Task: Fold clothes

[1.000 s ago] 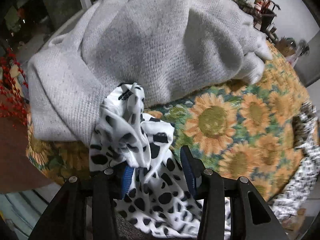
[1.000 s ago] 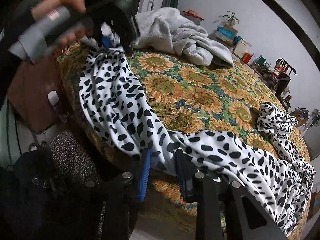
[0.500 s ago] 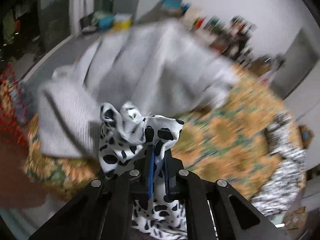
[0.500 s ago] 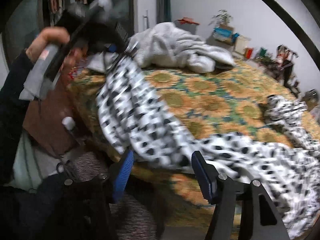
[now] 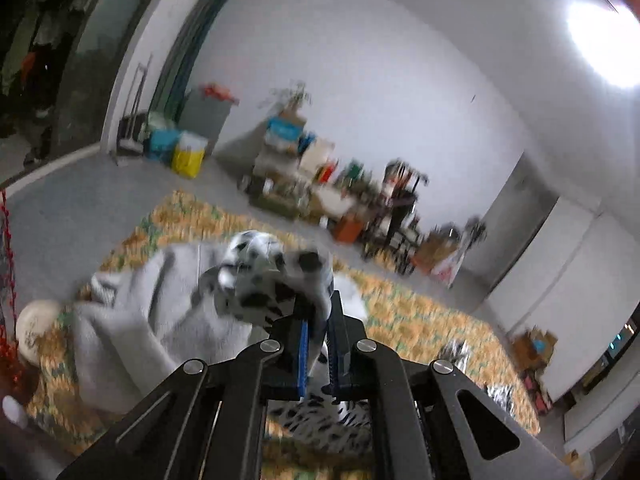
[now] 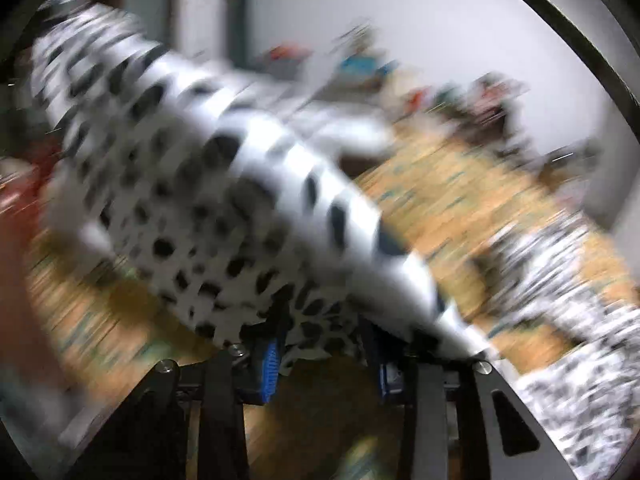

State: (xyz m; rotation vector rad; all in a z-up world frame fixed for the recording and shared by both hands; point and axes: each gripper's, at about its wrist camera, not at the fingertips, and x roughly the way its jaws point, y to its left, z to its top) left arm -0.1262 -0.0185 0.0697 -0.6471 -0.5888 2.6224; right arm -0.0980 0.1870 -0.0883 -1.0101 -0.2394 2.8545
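Note:
A white garment with black spots [image 5: 272, 276] is bunched above my left gripper [image 5: 318, 334], which is shut on it and holds it up over the sunflower-print bedspread [image 5: 420, 320]. In the right wrist view, heavily blurred, the same spotted garment [image 6: 208, 184] stretches from upper left down to my right gripper [image 6: 324, 356]. Its blue pads [image 6: 270, 364] stand apart with cloth draped between and over them. More spotted cloth [image 6: 580, 320] lies at the right on the bedspread [image 6: 460, 184].
A grey knit sweater [image 5: 160, 320] lies on the bed's left part. A round pale object [image 5: 36, 324] and red berries sit at the far left. Cluttered shelves and boxes [image 5: 304, 176] line the far wall; white cabinets [image 5: 568, 280] stand right.
My left gripper shut on the spotted garment and lifted it high, tilting up toward the room. My right gripper opened from its earlier grip and now moves fast under the cloth.

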